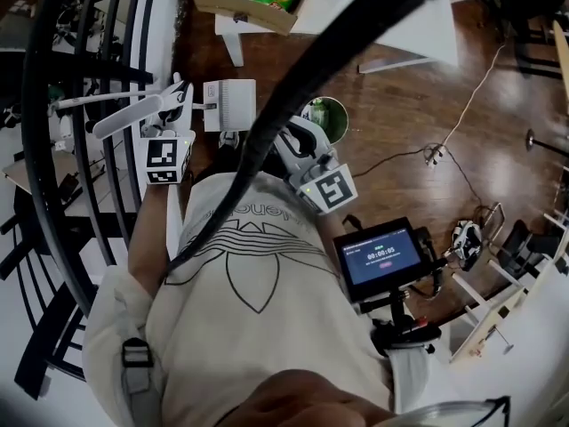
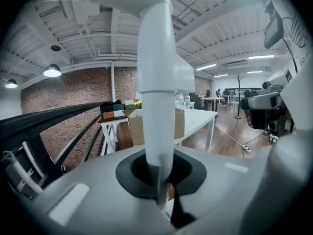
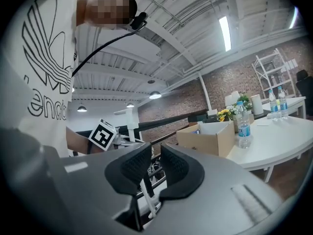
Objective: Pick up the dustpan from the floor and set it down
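The white dustpan [image 1: 229,105] hangs off the floor in the head view, and its long white handle [image 1: 124,118] reaches out to the left. My left gripper [image 1: 178,105] is shut on that handle, just above its marker cube. In the left gripper view the handle [image 2: 156,106] stands upright, pinched between the dark pads of the left gripper [image 2: 159,182]. My right gripper [image 1: 298,136] is to the right of the dustpan and apart from it. In the right gripper view the right gripper [image 3: 152,163] has its ribbed pads drawn close together with nothing between them.
Black railing bars [image 1: 53,105] run down the left side. A white table [image 1: 400,25] with a cardboard box [image 1: 244,3] stands ahead. A green bin [image 1: 331,118] sits on the wooden floor, and cables [image 1: 444,149] trail to the right. A small screen [image 1: 382,256] hangs at the person's chest.
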